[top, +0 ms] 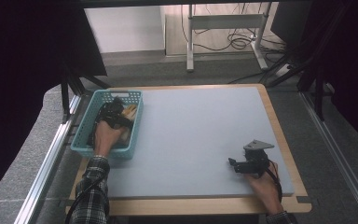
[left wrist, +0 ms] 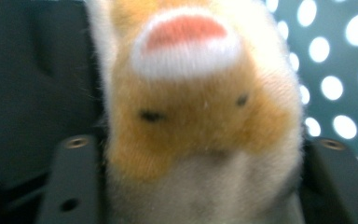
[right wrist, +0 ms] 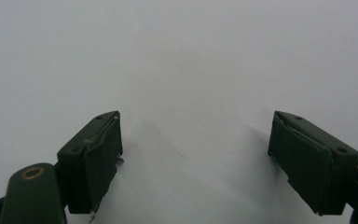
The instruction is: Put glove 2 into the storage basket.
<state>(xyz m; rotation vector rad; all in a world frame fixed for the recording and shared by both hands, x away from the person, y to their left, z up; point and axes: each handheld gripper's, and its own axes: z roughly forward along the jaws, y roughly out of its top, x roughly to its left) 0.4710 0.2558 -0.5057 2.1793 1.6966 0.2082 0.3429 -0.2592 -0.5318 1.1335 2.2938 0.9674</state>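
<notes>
- A teal plastic basket point(top: 85, 140) is sitting at the left edge of the grey table mat point(top: 196, 135), its perforated wall point(left wrist: 335, 70) showing as bright dots in the left gripper view.
- Inside the basket, the person's left hand point(top: 106, 136) is holding the left gripper point(top: 114, 114) low over a plush toy point(top: 129, 112), orange and cream, which is lying toward the basket's far right corner.
- In the left gripper view the plush toy point(left wrist: 200, 121) is sitting squarely between the two black jaws, its fur reaching both; its pink-and-white patch and two small dark marks are facing the camera. The jaws are standing about half apart, and whether their pads are pressing on the fur cannot be told.
- Well to the right of the basket, near the mat's near right corner, the right hand point(top: 263, 186) is resting the right gripper point(top: 235, 164) on the mat, pointed back toward the basket.
- In the right gripper view the right gripper point(right wrist: 196, 158) is standing wide, with bare grey mat point(right wrist: 191, 70) between its jaws.
</notes>
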